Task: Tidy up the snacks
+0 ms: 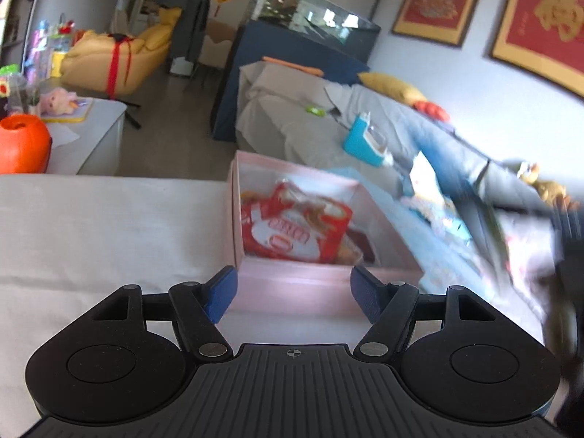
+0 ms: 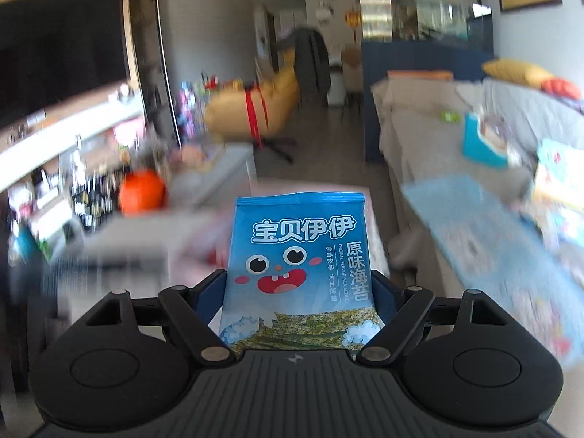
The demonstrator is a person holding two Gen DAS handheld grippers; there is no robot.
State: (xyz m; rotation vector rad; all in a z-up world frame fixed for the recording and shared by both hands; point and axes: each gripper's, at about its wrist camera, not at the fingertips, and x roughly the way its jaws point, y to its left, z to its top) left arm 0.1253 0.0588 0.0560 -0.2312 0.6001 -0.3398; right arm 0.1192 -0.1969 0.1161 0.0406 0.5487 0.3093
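At the far left of the left wrist view an orange pot [image 1: 22, 144] sits on a pale side table [image 1: 95, 135]. My left gripper [image 1: 294, 294] fills the bottom centre, its blue pads spread wide with nothing between them. Just above it, centre frame, the pink box [image 1: 292, 281] holds a red snack packet [image 1: 295, 228]. In the right wrist view, my right gripper [image 2: 299, 292] clamps a blue seaweed bag [image 2: 297, 255] upright at bottom centre.

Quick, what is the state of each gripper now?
Left gripper: open, holding nothing.
Right gripper: closed on the blue seaweed snack bag.
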